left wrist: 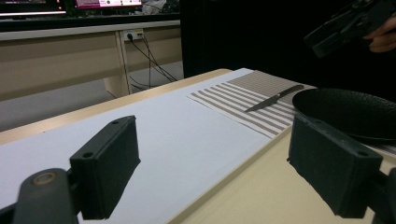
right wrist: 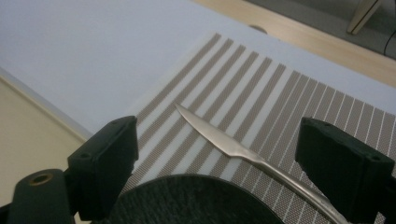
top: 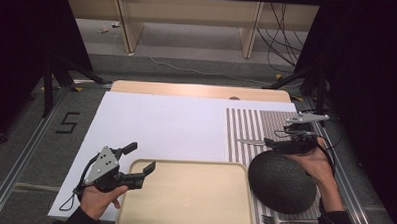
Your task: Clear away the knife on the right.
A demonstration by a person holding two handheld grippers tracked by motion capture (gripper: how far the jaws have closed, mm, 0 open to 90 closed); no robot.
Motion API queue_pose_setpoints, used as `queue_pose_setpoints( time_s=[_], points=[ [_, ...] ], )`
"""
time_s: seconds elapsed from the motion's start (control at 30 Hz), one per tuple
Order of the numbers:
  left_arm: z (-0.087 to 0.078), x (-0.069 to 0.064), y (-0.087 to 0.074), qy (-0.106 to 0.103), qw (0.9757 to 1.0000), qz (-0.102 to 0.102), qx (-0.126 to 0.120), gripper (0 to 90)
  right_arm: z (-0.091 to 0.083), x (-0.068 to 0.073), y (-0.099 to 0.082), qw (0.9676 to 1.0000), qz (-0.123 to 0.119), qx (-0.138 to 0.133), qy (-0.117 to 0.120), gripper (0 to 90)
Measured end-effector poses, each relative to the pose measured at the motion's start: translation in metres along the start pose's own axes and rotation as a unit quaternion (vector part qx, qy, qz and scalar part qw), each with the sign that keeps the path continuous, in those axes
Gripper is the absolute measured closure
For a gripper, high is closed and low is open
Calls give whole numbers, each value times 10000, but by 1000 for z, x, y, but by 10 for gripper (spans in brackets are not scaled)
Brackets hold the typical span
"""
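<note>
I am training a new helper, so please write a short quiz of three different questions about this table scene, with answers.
1. True or false: the knife lies on the striped mat.
2. Which thing is nearest to the right gripper? A) the fork B) the knife C) the tray
3. Fill the gap: the left gripper hovers with open jaws at the near left corner of the ____.

Key:
1. True. The right gripper view shows its blade flat on the stripes.
2. B. The open jaws hang above the knife, beyond the black bowl.
3. Tray.
</note>
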State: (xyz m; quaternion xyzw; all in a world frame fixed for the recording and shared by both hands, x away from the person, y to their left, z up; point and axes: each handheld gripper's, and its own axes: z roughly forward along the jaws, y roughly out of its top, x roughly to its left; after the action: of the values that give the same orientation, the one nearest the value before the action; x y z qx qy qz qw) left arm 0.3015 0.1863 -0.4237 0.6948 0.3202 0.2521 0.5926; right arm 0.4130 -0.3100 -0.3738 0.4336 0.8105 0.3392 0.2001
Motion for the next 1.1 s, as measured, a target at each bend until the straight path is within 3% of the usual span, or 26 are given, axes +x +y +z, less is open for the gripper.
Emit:
queue_pose_setpoints(
  time_s=[0.13,0.2,0.37,0.57,1.0,1.1],
  points=[
    [0,0,-1,14,10000,-8,9,159,14,-12,7,9984,-182,529,-42,145],
    [0,0,0,14,10000,-7,8,159,21,-19,10,9974,-156,708,11,149],
    [0,0,0,11,10000,-9,7,159,39,-27,15,9921,-166,1243,26,150],
    [0,0,-1,3,10000,-7,16,159,51,-37,18,9877,-150,1554,-8,155],
    [0,1,0,14,10000,-4,2,159,74,-52,17,9695,-292,2426,-165,162],
    [1,0,0,-3,10000,7,-7,159,78,-56,15,9673,-249,2518,-171,166]
  ],
)
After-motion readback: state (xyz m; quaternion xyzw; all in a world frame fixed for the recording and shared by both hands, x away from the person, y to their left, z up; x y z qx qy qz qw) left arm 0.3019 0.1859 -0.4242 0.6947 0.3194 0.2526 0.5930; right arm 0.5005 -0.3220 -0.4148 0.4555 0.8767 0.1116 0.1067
